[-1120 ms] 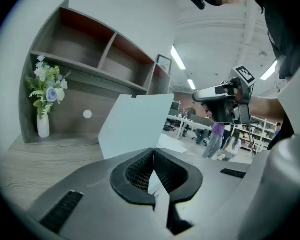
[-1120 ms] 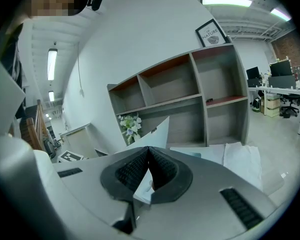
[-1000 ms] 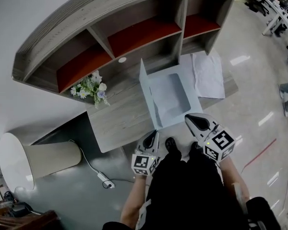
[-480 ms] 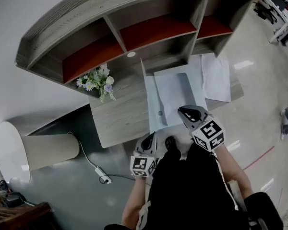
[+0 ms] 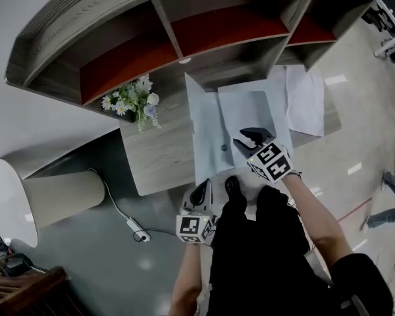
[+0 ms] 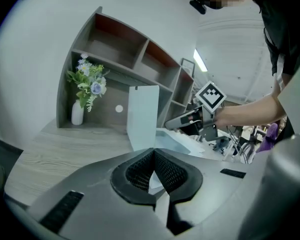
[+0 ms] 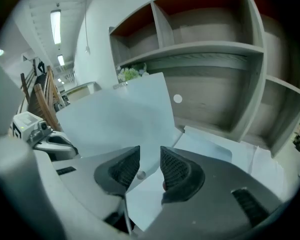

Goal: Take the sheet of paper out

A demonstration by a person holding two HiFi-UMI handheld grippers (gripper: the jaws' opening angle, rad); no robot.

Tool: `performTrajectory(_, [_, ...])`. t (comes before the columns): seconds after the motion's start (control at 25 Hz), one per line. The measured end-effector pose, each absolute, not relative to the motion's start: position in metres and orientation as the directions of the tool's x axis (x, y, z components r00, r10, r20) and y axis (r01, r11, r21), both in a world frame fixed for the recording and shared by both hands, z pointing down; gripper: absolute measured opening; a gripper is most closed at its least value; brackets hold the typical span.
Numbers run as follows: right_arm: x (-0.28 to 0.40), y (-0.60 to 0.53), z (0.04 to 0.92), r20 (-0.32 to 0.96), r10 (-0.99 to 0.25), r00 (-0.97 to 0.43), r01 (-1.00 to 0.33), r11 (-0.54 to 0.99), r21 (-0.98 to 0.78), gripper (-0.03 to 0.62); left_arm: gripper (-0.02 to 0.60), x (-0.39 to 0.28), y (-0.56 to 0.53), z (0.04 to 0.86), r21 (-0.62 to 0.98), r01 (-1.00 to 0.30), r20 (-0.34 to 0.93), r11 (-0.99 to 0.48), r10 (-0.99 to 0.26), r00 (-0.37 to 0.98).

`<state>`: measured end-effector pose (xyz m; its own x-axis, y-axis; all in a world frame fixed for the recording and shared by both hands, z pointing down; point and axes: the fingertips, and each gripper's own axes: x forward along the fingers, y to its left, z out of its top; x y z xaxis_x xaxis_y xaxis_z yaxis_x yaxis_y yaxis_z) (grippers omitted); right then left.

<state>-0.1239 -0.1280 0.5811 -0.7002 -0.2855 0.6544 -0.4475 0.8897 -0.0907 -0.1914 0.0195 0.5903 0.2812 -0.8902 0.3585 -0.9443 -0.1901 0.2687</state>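
the right gripper (image 7: 150, 156) is hovering over the open folder (image 5: 207, 143). its jaws have just been opening to a narrow gap, and only the folder's snap button (image 7: 140, 174) is showing between them, nothing pinched. the left gripper (image 5: 201, 191) is hanging fully closed and empty near the front edge. the sheet of paper (image 5: 250, 107) is probably lying in the folder's pocket, though its edge is hard to make out. i judge the step is calling for a pinch on the sheet alone while the left gripper is pinning the folder. the wooden surface (image 5: 161, 153) is also carrying flowers (image 5: 135, 101) and loose papers (image 5: 306, 101) under a shelf unit (image 5: 138, 58). a lamp (image 5: 46, 199) is standing on the glossy floor (image 5: 105, 268).
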Motion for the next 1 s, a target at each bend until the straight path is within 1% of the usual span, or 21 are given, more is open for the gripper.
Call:
performTrajectory(0.28, [-0.146, -0.141, 0.649, 0.762, -0.202, -0.615, -0.422, 0.901, -0.101, 0.130, 0.012, -0.198, 0.022, 0.595, 0.289, -0.943, 0.373, -0.166, -0.887, 0.271])
performTrajectory(0.52, [-0.156, -0.150, 0.693, 0.823, -0.173, -0.541, -0.421, 0.903, -0.088, 0.153, 0.012, -0.206, 0.022, 0.598, 0.296, -0.945, 0.383, -0.142, -0.888, 0.253])
performTrajectory(0.76, [-0.152, -0.153, 0.720, 0.864, -0.153, -0.479, -0.420, 0.905, -0.073, 0.153, 0.012, -0.212, 0.019, 0.600, 0.299, -0.945, 0.388, -0.130, -0.888, 0.245])
performTrajectory(0.84, [-0.150, -0.153, 0.724, 0.868, -0.155, -0.471, -0.425, 0.903, -0.069, 0.134, 0.012, -0.212, 0.019, 0.599, 0.298, -0.946, 0.391, -0.131, -0.887, 0.246])
performTrajectory(0.88, [-0.150, -0.153, 0.725, 0.869, -0.155, -0.469, -0.426, 0.902, -0.069, 0.113, 0.012, -0.211, 0.019, 0.599, 0.297, -0.946, 0.392, -0.131, -0.886, 0.246])
performTrajectory(1.0, [-0.148, -0.152, 0.728, 0.873, -0.153, -0.463, -0.434, 0.898, -0.073, 0.101, 0.012, -0.211, 0.020, 0.599, 0.298, -0.946, 0.395, -0.130, -0.885, 0.246])
